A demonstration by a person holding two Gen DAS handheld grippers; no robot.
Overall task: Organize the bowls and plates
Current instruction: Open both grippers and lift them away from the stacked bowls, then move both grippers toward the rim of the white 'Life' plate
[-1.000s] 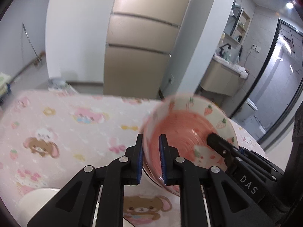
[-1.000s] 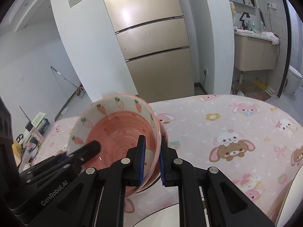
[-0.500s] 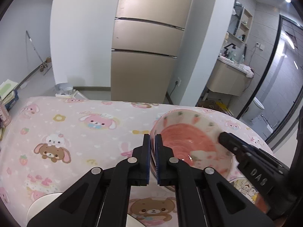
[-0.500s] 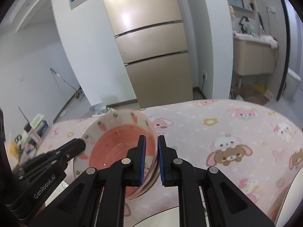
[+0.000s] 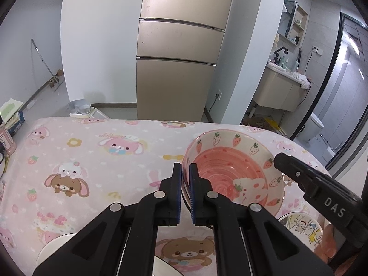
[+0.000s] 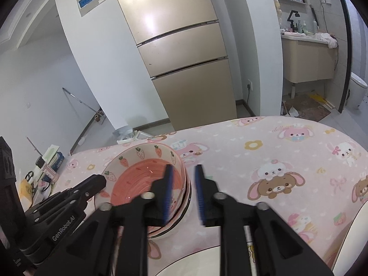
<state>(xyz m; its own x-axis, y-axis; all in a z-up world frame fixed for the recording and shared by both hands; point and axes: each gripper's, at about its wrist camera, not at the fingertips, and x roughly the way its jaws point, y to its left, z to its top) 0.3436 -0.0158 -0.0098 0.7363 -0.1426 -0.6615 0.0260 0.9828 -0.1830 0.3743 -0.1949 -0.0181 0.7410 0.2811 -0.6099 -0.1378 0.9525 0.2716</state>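
A pink bowl with strawberries on its white rim sits low over the pink tablecloth. My left gripper is shut on the bowl's left rim. In the right wrist view the same bowl seems to rest on another dish with a dark-lined edge. My right gripper straddles the bowl's right rim and its jaws are opening; the blue pads stand off the rim. One finger of the right gripper shows beside the bowl in the left wrist view.
A cartoon-printed plate lies near the bowl at the lower right. White plates sit at the near edge. A pink bottle and clutter stand off the table's left end. A fridge stands beyond the table.
The bowl has come down from a tilted, lifted pose to sit level and low. The right jaws have opened off its rim. The left gripper stays clamped on the other rim.
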